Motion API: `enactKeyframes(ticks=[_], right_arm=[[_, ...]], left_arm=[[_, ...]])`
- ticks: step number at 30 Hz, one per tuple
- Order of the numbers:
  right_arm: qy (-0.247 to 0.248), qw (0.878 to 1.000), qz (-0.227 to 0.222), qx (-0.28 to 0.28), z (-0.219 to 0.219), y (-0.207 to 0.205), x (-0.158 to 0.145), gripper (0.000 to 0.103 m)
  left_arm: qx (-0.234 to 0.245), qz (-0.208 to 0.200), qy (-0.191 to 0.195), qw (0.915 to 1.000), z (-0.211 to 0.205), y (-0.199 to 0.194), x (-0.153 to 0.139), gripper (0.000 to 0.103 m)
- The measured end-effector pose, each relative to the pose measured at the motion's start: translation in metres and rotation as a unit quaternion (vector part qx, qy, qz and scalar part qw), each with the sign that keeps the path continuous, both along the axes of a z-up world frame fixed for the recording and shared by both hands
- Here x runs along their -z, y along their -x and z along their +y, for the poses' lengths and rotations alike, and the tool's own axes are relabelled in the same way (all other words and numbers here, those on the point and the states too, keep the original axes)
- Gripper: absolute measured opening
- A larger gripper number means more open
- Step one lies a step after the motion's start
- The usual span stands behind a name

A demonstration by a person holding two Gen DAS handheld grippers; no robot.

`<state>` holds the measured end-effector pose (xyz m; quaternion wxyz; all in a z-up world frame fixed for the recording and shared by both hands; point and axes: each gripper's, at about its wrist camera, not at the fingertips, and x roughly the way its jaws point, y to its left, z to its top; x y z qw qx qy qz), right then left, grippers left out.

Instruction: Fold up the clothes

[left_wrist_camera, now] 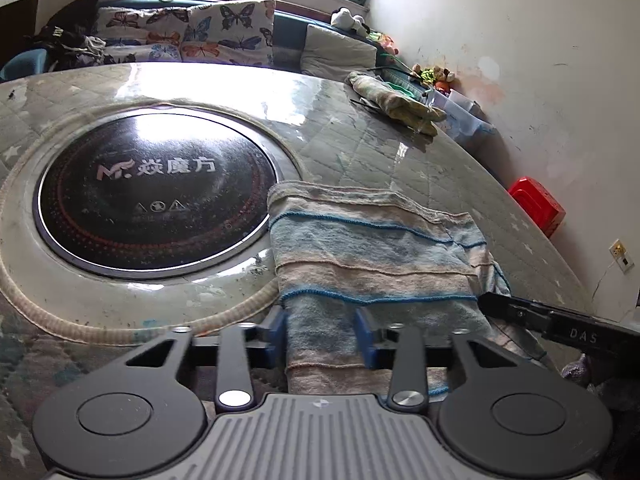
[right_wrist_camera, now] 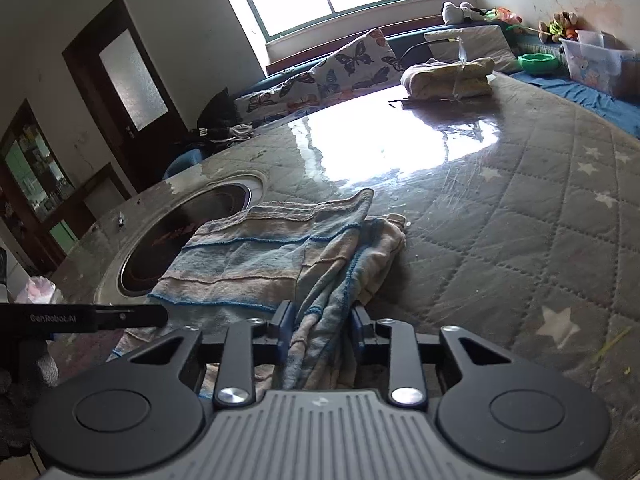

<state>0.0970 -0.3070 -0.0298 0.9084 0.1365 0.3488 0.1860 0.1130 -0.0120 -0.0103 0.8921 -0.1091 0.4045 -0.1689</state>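
A striped blue and beige towel (left_wrist_camera: 372,248) lies on the round table, partly over the edge of the black hotplate (left_wrist_camera: 156,196). My left gripper (left_wrist_camera: 324,332) has its blue pads on either side of the towel's near edge, with cloth between them. In the right wrist view the same towel (right_wrist_camera: 256,256) lies spread to the left, and its right part is bunched up. My right gripper (right_wrist_camera: 324,332) has a bunched strip of the towel between its pads. The right gripper's black finger shows at the right of the left wrist view (left_wrist_camera: 520,312).
The table (right_wrist_camera: 520,208) has a quilted star-pattern cover under glossy glass. A folded yellowish cloth (right_wrist_camera: 448,76) lies at its far side. Butterfly cushions (left_wrist_camera: 188,32), soft toys, a plastic bin (right_wrist_camera: 592,60) and a red stool (left_wrist_camera: 538,204) stand beyond the table.
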Motion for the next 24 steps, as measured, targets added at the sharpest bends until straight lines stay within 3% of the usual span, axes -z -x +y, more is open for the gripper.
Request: enactKeyframes(ticks=[4, 6, 11, 16, 20, 24], right_arm=[[0.000, 1.000, -0.013, 0.006, -0.002, 0.004, -0.005, 0.015], [-0.002, 1.000, -0.016, 0.007, -0.002, 0.004, -0.007, 0.014], [-0.011, 1.000, -0.011, 0.011, -0.005, 0.003, -0.008, 0.015], [-0.028, 0.999, 0.000, 0.021, -0.011, 0.002, -0.002, 0.032], [-0.041, 0.999, 0.009, 0.029, -0.015, 0.002, 0.003, 0.037], [-0.067, 0.997, 0.012, 0.032, -0.020, 0.001, 0.006, 0.041]], left_arm=[[-0.002, -0.003, 0.009, 1.0000, 0.002, -0.001, -0.003, 0.014], [-0.001, -0.007, 0.011, 0.9999, 0.003, 0.000, -0.006, 0.012], [0.003, -0.007, 0.009, 0.9999, 0.001, 0.000, -0.007, 0.013], [0.001, 0.000, 0.009, 1.0000, 0.005, -0.001, -0.004, 0.018], [0.001, -0.003, 0.007, 1.0000, 0.005, 0.000, -0.004, 0.020], [-0.008, -0.004, 0.008, 0.9999, 0.009, 0.002, -0.003, 0.029]])
